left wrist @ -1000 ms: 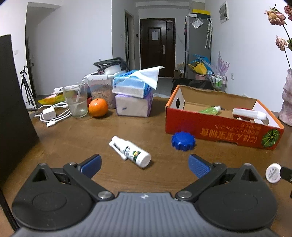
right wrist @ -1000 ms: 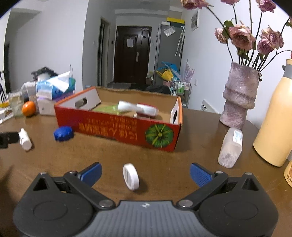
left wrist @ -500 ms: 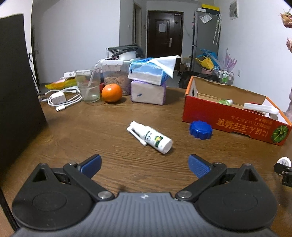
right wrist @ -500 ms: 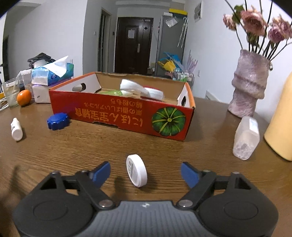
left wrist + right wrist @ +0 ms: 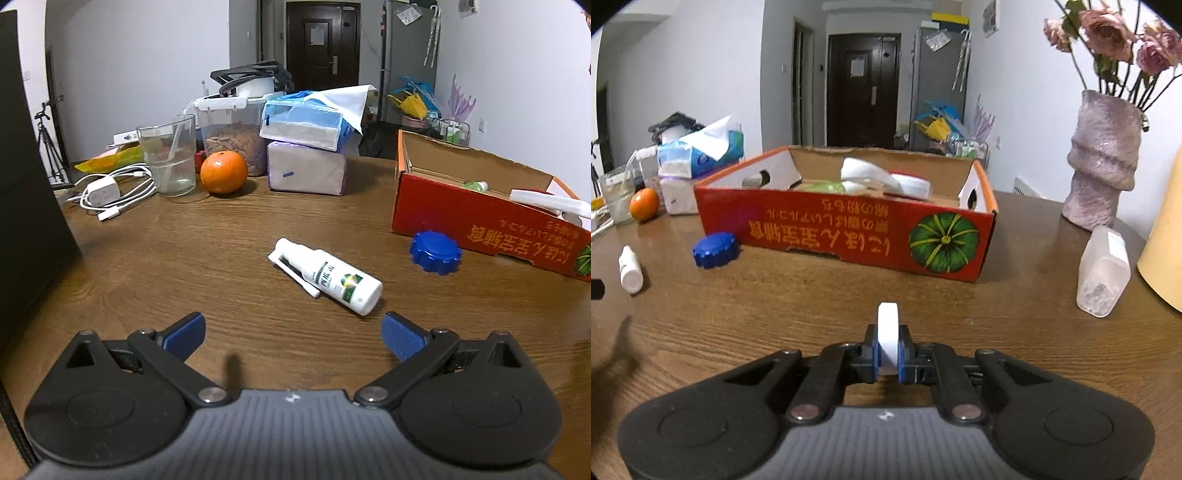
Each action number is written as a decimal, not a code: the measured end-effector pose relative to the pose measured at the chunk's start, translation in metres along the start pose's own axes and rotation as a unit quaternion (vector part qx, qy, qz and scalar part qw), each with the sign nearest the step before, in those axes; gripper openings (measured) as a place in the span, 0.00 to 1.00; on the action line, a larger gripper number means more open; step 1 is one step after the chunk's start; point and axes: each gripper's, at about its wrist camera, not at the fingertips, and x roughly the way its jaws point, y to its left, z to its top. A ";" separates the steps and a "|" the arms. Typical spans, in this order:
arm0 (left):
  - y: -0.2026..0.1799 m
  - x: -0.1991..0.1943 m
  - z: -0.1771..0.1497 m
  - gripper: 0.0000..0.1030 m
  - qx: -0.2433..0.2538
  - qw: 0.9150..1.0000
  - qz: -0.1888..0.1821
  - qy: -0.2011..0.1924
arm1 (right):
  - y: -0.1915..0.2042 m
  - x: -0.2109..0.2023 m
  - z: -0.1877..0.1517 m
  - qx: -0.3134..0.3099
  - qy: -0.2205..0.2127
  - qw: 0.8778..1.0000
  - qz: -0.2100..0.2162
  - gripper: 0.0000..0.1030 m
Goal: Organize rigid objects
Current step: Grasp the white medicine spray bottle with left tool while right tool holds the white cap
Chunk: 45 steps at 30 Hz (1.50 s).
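White disc (image 5: 887, 326) standing on edge on the table, white spray bottle (image 5: 327, 275) lying on its side, nozzle toward far left, blue ridged cap (image 5: 435, 252) flat just before the red box (image 5: 480, 229), box holding more items

You face a table (image 5: 184, 258) of glossy, grained wood. Your box (image 5: 849, 236) is printed cardboard, raw brown inside. The spray bottle (image 5: 328, 275) and ridged blue lid (image 5: 436, 252) are smooth plastic, the cup (image 5: 168, 155) clear, the vase (image 5: 1102, 162) rough and matt, your pads (image 5: 400, 336) textured blue.
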 end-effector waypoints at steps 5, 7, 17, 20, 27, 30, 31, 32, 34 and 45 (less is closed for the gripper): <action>0.006 0.010 0.002 1.00 0.012 0.998 -0.061 -0.008 | -0.003 -0.008 0.000 0.016 -0.019 1.000 -0.001 0.09; 0.005 0.012 0.004 1.00 0.024 0.997 -0.075 -0.020 | -0.003 -0.012 -0.001 0.020 -0.025 0.999 -0.004 0.09; 0.012 0.029 0.011 1.00 0.101 0.985 -0.124 -0.058 | 0.004 -0.025 -0.010 0.029 -0.032 0.999 -0.017 0.09; 0.015 0.035 0.012 1.00 0.121 0.982 -0.134 -0.058 | 0.006 -0.028 -0.013 0.031 -0.033 0.999 -0.027 0.09; 0.016 0.047 0.016 1.00 0.160 0.974 -0.153 -0.059 | 0.012 -0.029 -0.018 0.032 -0.028 0.998 -0.050 0.09; 0.017 0.053 0.018 1.00 0.168 0.971 -0.160 -0.057 | 0.014 -0.029 -0.019 0.033 -0.027 0.997 -0.057 0.09; 0.016 0.055 0.019 1.00 0.171 0.970 -0.162 -0.055 | 0.015 -0.029 -0.019 0.033 -0.027 0.997 -0.058 0.09; 0.016 0.058 0.019 1.00 0.173 0.970 -0.164 -0.051 | 0.015 -0.029 -0.019 0.033 -0.027 0.997 -0.059 0.09; 0.014 0.062 0.020 1.00 0.178 0.969 -0.166 -0.045 | 0.016 -0.028 -0.020 0.034 -0.025 0.997 -0.063 0.09; 0.009 0.073 0.022 0.83 0.191 0.966 -0.175 -0.016 | 0.023 -0.027 -0.020 0.034 -0.023 0.997 -0.071 0.09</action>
